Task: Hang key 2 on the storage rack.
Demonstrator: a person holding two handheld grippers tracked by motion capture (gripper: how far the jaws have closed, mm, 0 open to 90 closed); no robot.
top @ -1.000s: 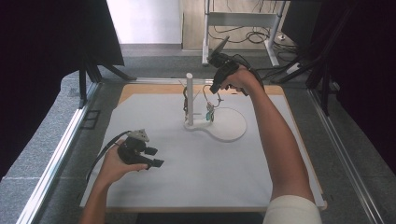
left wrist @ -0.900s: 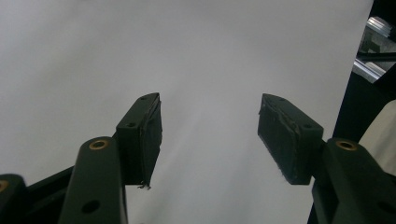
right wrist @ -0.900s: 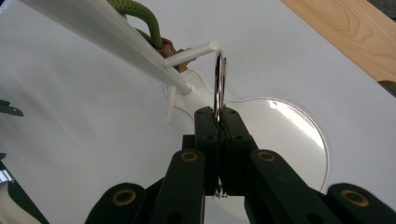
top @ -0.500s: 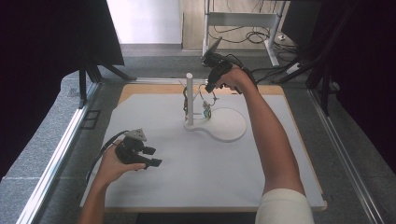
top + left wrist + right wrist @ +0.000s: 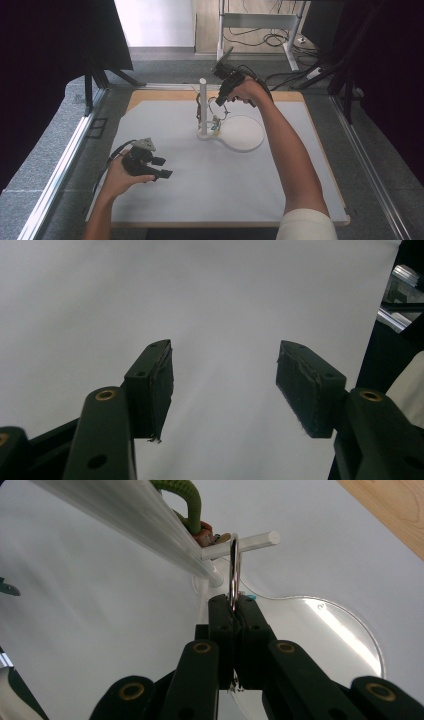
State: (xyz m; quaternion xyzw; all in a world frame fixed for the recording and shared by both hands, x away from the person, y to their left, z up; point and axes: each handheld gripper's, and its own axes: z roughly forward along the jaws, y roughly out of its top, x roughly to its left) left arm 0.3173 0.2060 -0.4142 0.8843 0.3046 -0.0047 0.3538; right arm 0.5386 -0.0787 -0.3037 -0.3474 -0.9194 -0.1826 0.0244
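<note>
The right gripper (image 5: pixel 233 611) is pinching a metal ring (image 5: pixel 233 570) between its closed jaws, the ring standing just above the tips and looping over a peg (image 5: pixel 240 545) of the clear stand (image 5: pixel 202 107). The left gripper (image 5: pixel 224 385) is hanging open over the white mat (image 5: pixel 150 295), with nothing between its jaws.

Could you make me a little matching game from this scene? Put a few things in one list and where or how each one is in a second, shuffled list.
Things:
1. left gripper
2. right gripper
3. metal ring
4. green loop

States:
A. pinched between closed jaws, at a clear peg of the stand
B. hanging on the clear stand, higher up the post
C. jaws apart over the white sheet, holding nothing
D. jaws shut on a thin ring

Pairs: 1-C, 2-D, 3-A, 4-B
</note>
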